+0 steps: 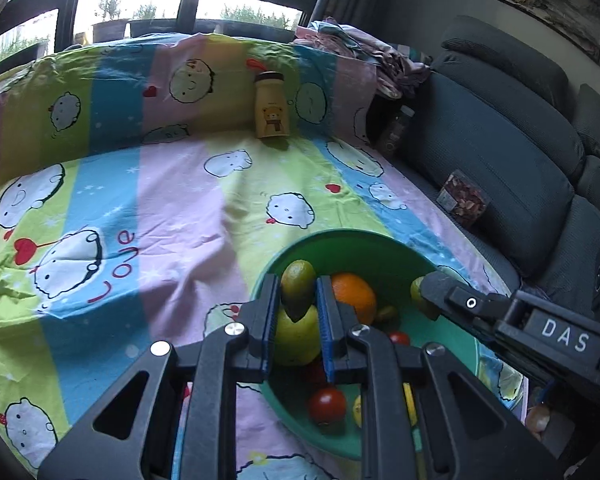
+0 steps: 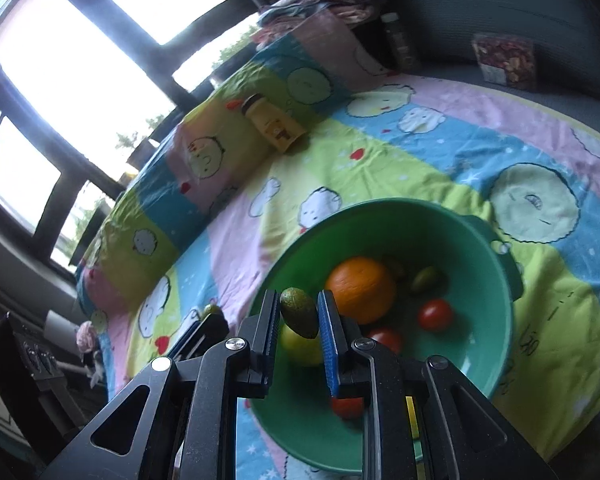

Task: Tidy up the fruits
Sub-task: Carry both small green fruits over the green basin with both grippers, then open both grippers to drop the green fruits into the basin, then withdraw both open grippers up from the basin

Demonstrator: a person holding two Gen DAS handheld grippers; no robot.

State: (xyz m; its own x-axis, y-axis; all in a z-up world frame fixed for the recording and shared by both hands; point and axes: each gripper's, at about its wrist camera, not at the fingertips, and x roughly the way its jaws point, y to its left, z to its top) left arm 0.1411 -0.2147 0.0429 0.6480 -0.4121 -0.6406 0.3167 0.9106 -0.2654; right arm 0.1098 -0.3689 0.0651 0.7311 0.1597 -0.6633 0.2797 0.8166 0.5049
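Beneath both tongs spreads a wrinkled cotton sheet [image 1: 172,208], striped pink, blue and lime and printed with round cartoon faces; whether a bed or a sofa lies under it cannot be told. Just ahead of and below the tongs sits a smooth green plastic bowl [image 2: 496,280], round, with a small lug handle on its rim. Inside it lie a dimpled orange [image 2: 360,290], a pale yellow-green apple-like fruit [image 1: 296,340], glossy red tomatoes [image 2: 435,315] and a small green fruit [image 2: 428,279].

Left tongs [image 1: 298,294] are nearly closed, their ribbed black and blue pads pinching a small oval green fruit, a lime [image 1: 298,288], held above the near side of the bowl. Right tongs [image 2: 299,312] are likewise almost shut, gripping a second lime [image 2: 299,316], darker and tilted, over the bowl's near rim. Each pair shows at the edge of the other's view, a fruit at its tip.

Far beyond the tongs stands a yellow cylindrical bottle [image 1: 272,108] with a bear print.
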